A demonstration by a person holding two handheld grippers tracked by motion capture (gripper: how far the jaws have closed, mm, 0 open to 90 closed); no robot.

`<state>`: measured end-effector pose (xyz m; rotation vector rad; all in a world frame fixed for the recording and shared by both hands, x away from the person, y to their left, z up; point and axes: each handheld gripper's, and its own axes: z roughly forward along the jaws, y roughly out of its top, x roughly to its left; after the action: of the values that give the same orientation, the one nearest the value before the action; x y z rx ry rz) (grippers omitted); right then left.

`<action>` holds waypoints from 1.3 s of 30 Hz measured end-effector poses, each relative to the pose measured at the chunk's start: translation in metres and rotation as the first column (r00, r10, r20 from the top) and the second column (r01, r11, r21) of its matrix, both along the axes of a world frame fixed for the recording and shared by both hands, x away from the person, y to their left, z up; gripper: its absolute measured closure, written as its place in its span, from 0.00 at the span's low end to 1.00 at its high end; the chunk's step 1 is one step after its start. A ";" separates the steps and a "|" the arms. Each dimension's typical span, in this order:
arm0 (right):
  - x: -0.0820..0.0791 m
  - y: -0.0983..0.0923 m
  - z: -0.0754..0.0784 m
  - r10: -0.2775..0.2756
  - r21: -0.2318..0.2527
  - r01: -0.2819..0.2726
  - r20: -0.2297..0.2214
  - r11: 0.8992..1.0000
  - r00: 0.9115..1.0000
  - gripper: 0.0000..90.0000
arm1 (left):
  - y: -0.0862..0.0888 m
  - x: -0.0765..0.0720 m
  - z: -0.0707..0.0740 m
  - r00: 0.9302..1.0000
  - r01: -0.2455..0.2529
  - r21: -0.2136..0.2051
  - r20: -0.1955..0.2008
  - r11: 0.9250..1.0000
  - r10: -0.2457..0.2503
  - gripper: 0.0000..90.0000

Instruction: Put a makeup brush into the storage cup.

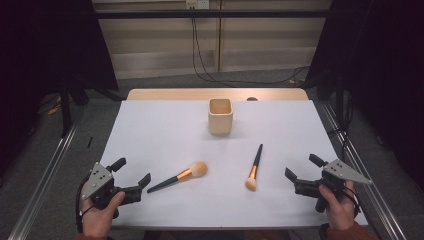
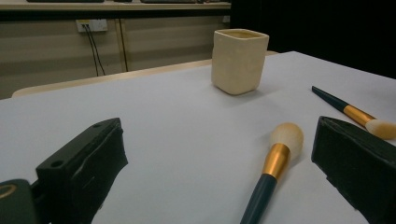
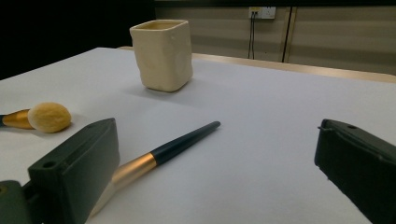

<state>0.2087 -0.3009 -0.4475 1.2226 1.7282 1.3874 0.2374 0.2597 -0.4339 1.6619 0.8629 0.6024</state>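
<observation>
Two makeup brushes with dark, slim handles, gold ferrules and pale peach bristle heads lie flat on a white-covered table (image 1: 165, 130). The left brush (image 1: 181, 176) slants with its round head up and to the right and its handle tip pointing at the left gripper (image 1: 133, 176); the right brush (image 1: 254, 167) lies steeper, head toward the person and handle tip toward the far side. A cream, square-mouthed ceramic cup (image 1: 220, 116) stands upright beyond both, near the far middle of the sheet, well apart from either brush.

The left gripper, held in the person's left hand (image 1: 100, 210) at the near left corner, has its black jaws spread wide with nothing between the pads; in the left gripper view the left brush (image 2: 273, 170) lies on the sheet between the jaws, nearer the right-hand one, untouched. The right gripper (image 1: 300, 172), in the right hand (image 1: 339, 207) at the near right edge, is likewise spread and empty; in the right gripper view the right brush (image 3: 159, 151) runs up from beside the left-hand jaw toward the cup (image 3: 162, 53)

Cables hang from a wall socket (image 1: 196, 4) behind the table
</observation>
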 end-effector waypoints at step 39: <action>-0.003 0.000 0.000 0.003 0.001 -0.003 0.006 1.000 1.000 0.00 | -0.022 0.016 0.001 0.997 0.080 0.048 -0.011 0.996 -0.079 0.03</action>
<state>0.2055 -0.3011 -0.4473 1.2155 1.7263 1.3922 0.2535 0.2372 -0.4334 1.7354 0.7904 0.5650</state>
